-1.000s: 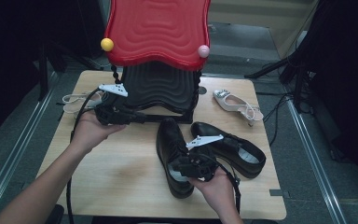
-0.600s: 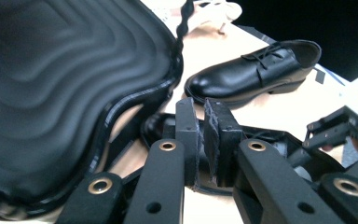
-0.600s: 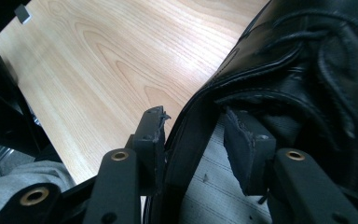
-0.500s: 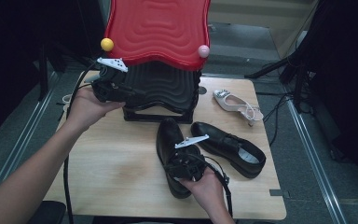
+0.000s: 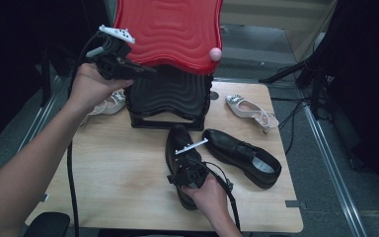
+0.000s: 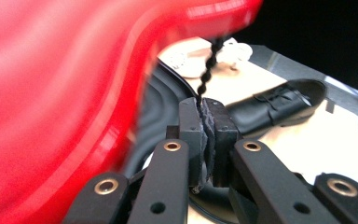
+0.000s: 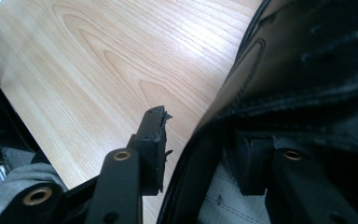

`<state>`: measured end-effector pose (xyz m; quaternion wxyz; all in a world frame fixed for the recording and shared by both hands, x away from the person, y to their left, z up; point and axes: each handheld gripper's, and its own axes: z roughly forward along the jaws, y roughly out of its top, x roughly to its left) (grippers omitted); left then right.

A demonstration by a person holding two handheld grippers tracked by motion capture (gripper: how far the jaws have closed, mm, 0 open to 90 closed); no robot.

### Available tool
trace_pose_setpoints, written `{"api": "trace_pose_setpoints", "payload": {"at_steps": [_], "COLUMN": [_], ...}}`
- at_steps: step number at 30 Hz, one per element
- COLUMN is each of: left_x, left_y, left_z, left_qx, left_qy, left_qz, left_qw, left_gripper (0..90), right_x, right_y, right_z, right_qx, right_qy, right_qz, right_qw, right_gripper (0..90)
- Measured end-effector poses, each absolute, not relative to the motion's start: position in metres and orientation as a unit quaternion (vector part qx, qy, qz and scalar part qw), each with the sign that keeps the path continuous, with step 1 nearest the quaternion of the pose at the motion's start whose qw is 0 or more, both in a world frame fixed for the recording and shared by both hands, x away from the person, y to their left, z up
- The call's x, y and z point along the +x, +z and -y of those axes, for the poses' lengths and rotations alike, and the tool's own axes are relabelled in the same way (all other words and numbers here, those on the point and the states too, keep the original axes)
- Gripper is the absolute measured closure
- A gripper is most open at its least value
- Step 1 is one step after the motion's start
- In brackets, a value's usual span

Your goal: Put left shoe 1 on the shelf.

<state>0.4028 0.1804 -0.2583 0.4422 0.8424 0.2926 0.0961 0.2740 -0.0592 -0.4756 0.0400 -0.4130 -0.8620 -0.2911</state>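
Observation:
A black ribbed box (image 5: 170, 96) with a raised wavy red lid (image 5: 172, 29) stands at the back of the table. My left gripper (image 5: 147, 69) is lifted to the lid's left edge. In the left gripper view that gripper (image 6: 208, 121) is shut on a black twisted cord (image 6: 205, 79) beside the red lid (image 6: 51, 93). A pink ball (image 5: 215, 54) hangs at the lid's right corner. My right gripper (image 5: 185, 168) sits on the nearer black shoe (image 5: 177, 143). Its jaws (image 7: 200, 128) straddle the shoe's side wall (image 7: 284, 70), one outside and one inside.
A second black shoe (image 5: 242, 155) lies to the right of the first. White heeled shoes lie at the back right (image 5: 251, 108) and behind my left hand (image 5: 109, 104). Bare wood table (image 5: 113, 163) spreads at the front left. Cables trail from both grippers.
My left gripper has risen from the table beside the box to the lid's left edge, and the yellow ball there has gone from sight. The right gripper shifted slightly on the shoe.

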Motion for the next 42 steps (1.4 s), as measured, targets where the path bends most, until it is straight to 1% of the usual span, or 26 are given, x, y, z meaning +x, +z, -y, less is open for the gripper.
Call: {"api": "trace_pose_setpoints", "payload": {"at_steps": [5,8,11,15,17,19,23,26,31,37,42], "left_x": [0.412,0.417,0.424,0.430,0.433,0.435,0.438,0.437,0.437,0.437,0.437], "left_y": [-0.242,-0.235,-0.231,-0.231,-0.232,-0.235,-0.238,-0.238,-0.238,-0.239,-0.239], "left_z": [-0.180,-0.182,-0.184,-0.183,-0.182,-0.180,-0.179,-0.177,-0.176,-0.176,-0.176], "left_qx": [0.841,0.834,0.827,0.823,0.822,0.825,0.825,0.825,0.828,0.830,0.828], "left_qy": [0.113,0.129,0.134,0.155,0.152,0.154,0.148,0.142,0.142,0.143,0.141], "left_qz": [-0.299,-0.306,-0.321,-0.334,-0.339,-0.341,-0.342,-0.345,-0.343,-0.342,-0.344], "left_qw": [0.437,0.440,0.441,0.432,0.432,0.423,0.424,0.424,0.420,0.417,0.420], "left_gripper": [87.6,87.6,87.6,87.2,87.4,87.6,87.8,87.9,88.9,90.0,90.0], "right_x": [0.278,0.281,0.281,0.282,0.282,0.281,0.282,0.285,0.289,0.288,0.287], "right_y": [-0.476,-0.480,-0.480,-0.477,-0.476,-0.472,-0.463,-0.457,-0.452,-0.434,-0.412], "right_z": [0.057,0.059,0.063,0.068,0.070,0.075,0.087,0.098,0.109,0.112,0.114], "right_qx": [-0.416,-0.421,-0.425,-0.425,-0.426,-0.427,-0.427,-0.425,-0.425,-0.417,-0.404], "right_qy": [-0.281,-0.286,-0.291,-0.292,-0.293,-0.298,-0.312,-0.331,-0.356,-0.379,-0.403], "right_qz": [0.864,0.859,0.854,0.854,0.853,0.852,0.847,0.841,0.828,0.822,0.815], "right_qw": [0.040,0.059,0.067,0.067,0.068,0.061,0.052,0.056,0.085,0.086,0.100], "right_gripper": [65.1,66.3,72.2,80.9,84.6,86.4,87.1,87.2,87.2,87.2,87.2]}}
